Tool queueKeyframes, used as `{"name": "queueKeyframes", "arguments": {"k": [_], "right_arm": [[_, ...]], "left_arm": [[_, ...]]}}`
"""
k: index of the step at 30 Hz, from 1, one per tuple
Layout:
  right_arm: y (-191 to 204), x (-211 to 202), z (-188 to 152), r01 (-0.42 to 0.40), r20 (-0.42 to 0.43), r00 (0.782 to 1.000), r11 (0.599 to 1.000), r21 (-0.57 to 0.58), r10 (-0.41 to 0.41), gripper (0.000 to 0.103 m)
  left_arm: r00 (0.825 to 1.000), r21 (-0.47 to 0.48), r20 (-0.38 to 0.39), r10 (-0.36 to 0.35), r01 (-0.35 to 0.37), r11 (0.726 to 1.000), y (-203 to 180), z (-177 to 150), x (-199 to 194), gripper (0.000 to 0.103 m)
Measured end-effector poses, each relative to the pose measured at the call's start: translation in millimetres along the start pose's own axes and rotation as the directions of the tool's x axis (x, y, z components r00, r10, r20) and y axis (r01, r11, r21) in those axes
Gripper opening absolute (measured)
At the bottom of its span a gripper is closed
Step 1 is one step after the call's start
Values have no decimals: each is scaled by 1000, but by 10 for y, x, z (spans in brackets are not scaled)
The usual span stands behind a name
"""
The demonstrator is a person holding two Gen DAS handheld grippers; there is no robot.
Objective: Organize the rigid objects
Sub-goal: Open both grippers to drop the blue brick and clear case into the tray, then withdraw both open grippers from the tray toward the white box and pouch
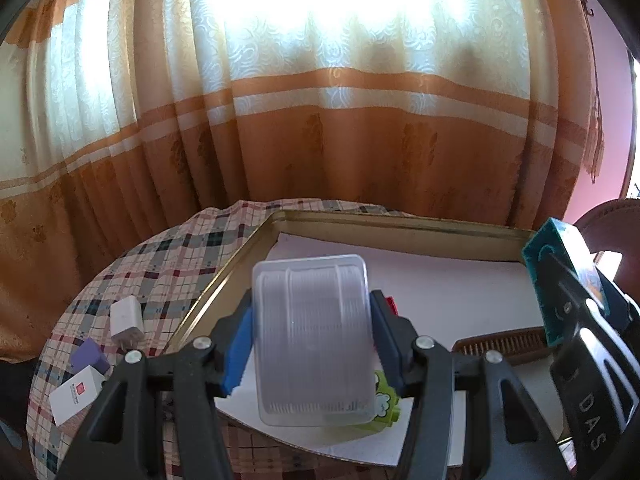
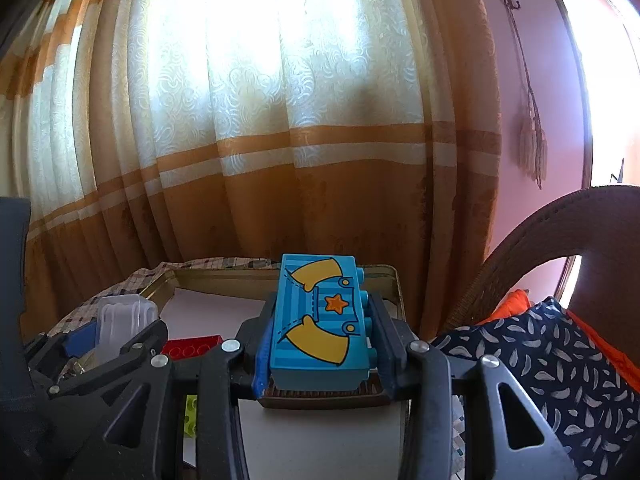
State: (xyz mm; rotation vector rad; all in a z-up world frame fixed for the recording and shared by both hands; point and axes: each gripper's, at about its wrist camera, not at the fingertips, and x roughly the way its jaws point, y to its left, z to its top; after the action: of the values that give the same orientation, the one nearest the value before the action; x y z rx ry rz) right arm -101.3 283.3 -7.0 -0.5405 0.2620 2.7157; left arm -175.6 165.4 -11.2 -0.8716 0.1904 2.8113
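Note:
My left gripper (image 1: 312, 340) is shut on a clear plastic box (image 1: 314, 340) and holds it above the gold-rimmed tray (image 1: 400, 226) with a white floor. My right gripper (image 2: 320, 336) is shut on a blue toy brick (image 2: 318, 320) with yellow sleeves and an orange star, held over the tray (image 2: 384, 272). The brick also shows at the right of the left wrist view (image 1: 560, 264). In the tray lie a brown comb (image 1: 504, 344), a red brick (image 2: 192, 346) and a lime-green brick (image 1: 386, 396), the last partly hidden by the box.
The tray sits on a plaid tablecloth (image 1: 160, 264). Left of it lie a white charger (image 1: 126, 318), a purple block (image 1: 92, 354) and a white carton (image 1: 76, 394). A curtain hangs behind. A wicker chair (image 2: 560, 240) with a patterned cushion (image 2: 540, 364) stands at the right.

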Motion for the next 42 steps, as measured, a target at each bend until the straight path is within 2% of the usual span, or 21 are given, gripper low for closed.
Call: {"name": "queueKeyframes", "arguments": {"k": [4, 6, 7, 8, 9, 10, 11, 16, 20, 27, 42], "right_arm": [[-37, 21, 2, -4, -11, 1000, 1000, 18, 4, 45], [-41, 11, 1, 1, -6, 1000, 1000, 22, -1, 45], [-35, 3, -1, 3, -2, 1000, 1000, 20, -3, 47], [-24, -2, -1, 2, 0, 1000, 1000, 14, -2, 50], [-9, -7, -1, 2, 3, 1000, 1000, 7, -2, 61], [0, -25, -1, 8, 13, 1000, 1000, 5, -8, 69], [-5, -50, -2, 21, 28, 999, 1000, 7, -21, 71], [74, -205, -19, 52, 108, 993, 998, -27, -48, 83], [126, -299, -33, 45, 152, 988, 998, -53, -36, 84], [37, -292, -20, 45, 143, 989, 999, -7, -43, 84], [27, -306, -52, 52, 135, 989, 999, 3, -52, 86]], "left_arm": [[1000, -1, -2, 24, -24, 1000, -3, -12, 26, 55], [999, -3, 14, 46, -46, 999, 0, -22, 4, 62], [998, 0, 26, 59, -59, 998, -3, -24, -18, 77], [996, 4, 44, 74, -74, 997, -12, -25, -51, 98], [992, 12, 68, 106, -107, 994, -21, -28, -98, 103], [987, 18, 94, 132, -134, 991, -27, -29, -141, 103], [985, 29, 115, 131, -135, 990, -34, -33, -189, 103], [986, 35, 87, 144, -148, 988, 24, -64, -223, 103], [987, -5, 53, 151, -151, 988, 184, -174, -241, 103], [981, -70, 18, 194, -192, 979, 461, -365, -263, 103], [975, -120, -8, 222, -221, 968, 754, -510, -365, 103]]}}
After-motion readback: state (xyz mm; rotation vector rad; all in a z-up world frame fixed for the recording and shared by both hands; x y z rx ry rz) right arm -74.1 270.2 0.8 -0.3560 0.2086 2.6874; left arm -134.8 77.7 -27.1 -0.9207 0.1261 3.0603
